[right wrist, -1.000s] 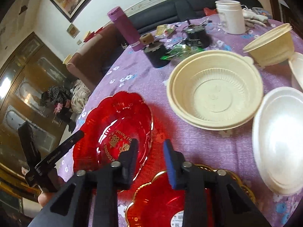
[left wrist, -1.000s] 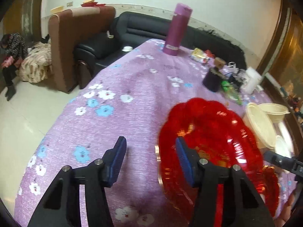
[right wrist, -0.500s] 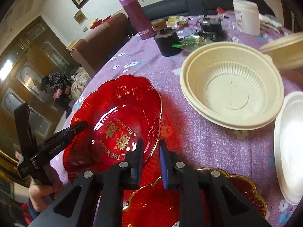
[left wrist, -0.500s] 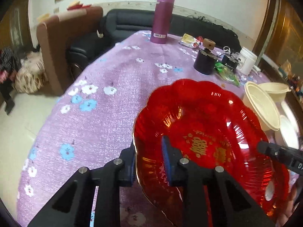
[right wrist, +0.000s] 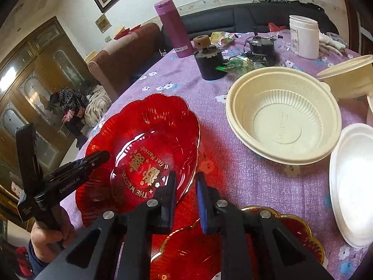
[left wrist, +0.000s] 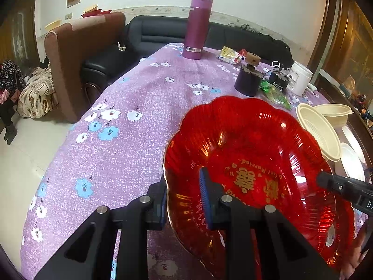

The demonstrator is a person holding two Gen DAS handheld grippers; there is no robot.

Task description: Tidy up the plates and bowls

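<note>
The left gripper (left wrist: pixel 184 200) pinches the near rim of a see-through red plastic plate with a wavy edge and gold letters (left wrist: pixel 247 154). One finger is under the rim and the other is inside the plate. Its jaws have just been closing on that rim. The right gripper (right wrist: pixel 185 194) pinches the other side of the same red plate, with the rim between its two fingers. Its jaws have just been closing too.

The red plate is tilted, with its far edge up. It sits at the near side of the worktop (left wrist: pixel 130 140), which has a purple cloth with small flowers. A second red plate with a gold edge (right wrist: pixel 291 231) lies just under the right gripper.

Near the red plate is a big cream plastic bowl (right wrist: pixel 282 116), and a smaller cream bowl (right wrist: pixel 349 79) leans just beside it. A white foam plate (right wrist: pixel 352 186) lies next to the big bowl. Far back stands a tall purple bottle (left wrist: pixel 198 25).
</note>
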